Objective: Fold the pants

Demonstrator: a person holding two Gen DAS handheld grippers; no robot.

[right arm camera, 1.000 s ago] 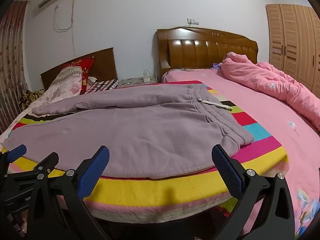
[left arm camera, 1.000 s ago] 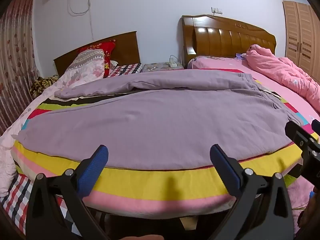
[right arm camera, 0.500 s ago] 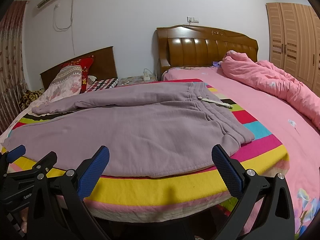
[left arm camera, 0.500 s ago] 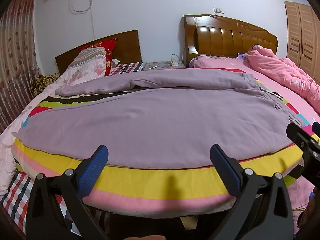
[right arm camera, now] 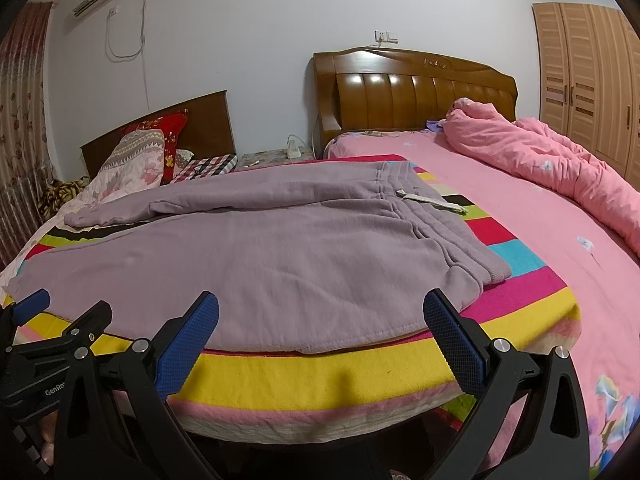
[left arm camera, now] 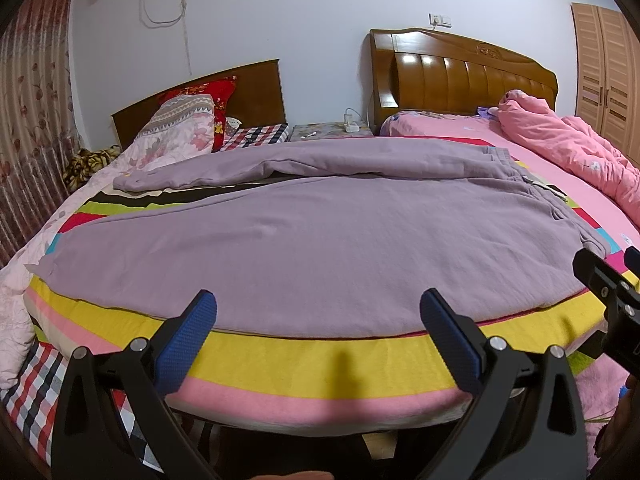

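Note:
Mauve sweatpants [left arm camera: 304, 236] lie spread flat on a striped blanket [left arm camera: 320, 360], waistband to the right and legs to the left; they show in the right wrist view [right arm camera: 280, 256] too. My left gripper [left arm camera: 318, 312] is open and empty, just short of the near hem at the bed's edge. My right gripper [right arm camera: 320, 312] is open and empty, in front of the hem near the waistband corner [right arm camera: 492, 268]. A white drawstring [right arm camera: 432, 202] lies by the waistband. Each gripper shows at the edge of the other's view.
A pink duvet [right arm camera: 560, 168] is heaped on the pink bed [right arm camera: 520, 248] to the right. Pillows [left arm camera: 180, 132] and a second bed lie at the back left. A nightstand [left arm camera: 328, 132] stands between two wooden headboards. A wardrobe [right arm camera: 588, 84] is at the far right.
Both grippers have risen slightly and tilted toward the pants, so the bed sits lower and nearer in view. The pants have not moved. Both grippers stay open.

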